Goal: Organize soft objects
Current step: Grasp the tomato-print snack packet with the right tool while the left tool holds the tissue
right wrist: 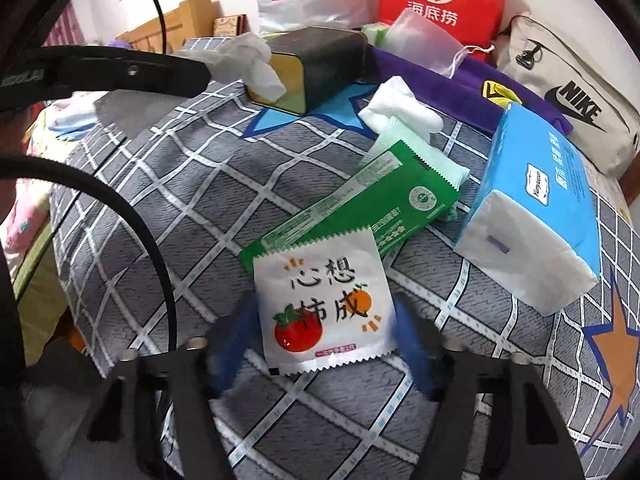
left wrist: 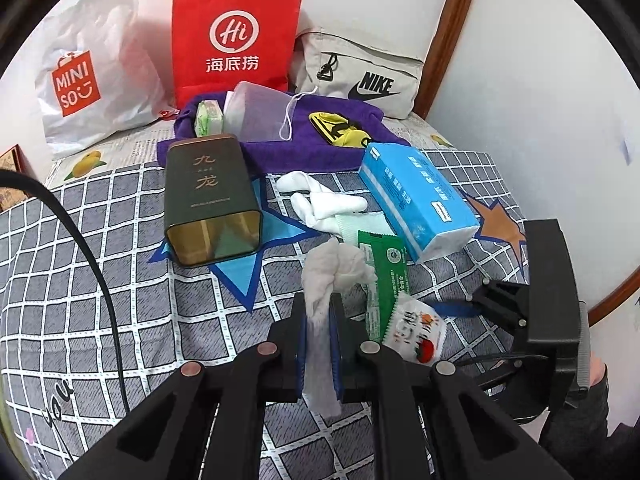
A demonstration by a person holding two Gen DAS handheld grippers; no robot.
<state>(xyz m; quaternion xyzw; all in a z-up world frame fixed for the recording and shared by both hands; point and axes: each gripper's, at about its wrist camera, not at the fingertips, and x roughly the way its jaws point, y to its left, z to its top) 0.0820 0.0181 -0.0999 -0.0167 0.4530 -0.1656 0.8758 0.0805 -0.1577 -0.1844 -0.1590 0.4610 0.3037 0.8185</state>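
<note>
My left gripper [left wrist: 318,312] is shut on a crumpled white tissue [left wrist: 336,268] and holds it above the bed; the tissue also shows in the right wrist view [right wrist: 256,60]. My right gripper [right wrist: 324,320] is open, its blue-padded fingers either side of a white wipe packet with a tomato print [right wrist: 324,300], which lies on the quilt [right wrist: 180,184]. The packet overlaps a green packet [right wrist: 360,208]. White socks [left wrist: 324,200] and a blue tissue pack [left wrist: 416,196] lie beyond. A dark tin [left wrist: 208,196] lies on its side, open end toward me.
A purple towel [left wrist: 272,152] at the back holds a mesh pouch [left wrist: 260,116], a green pack and a yellow item [left wrist: 340,128]. Behind stand a white Miniso bag [left wrist: 88,80], a red paper bag [left wrist: 236,36] and a beige Nike bag [left wrist: 360,76].
</note>
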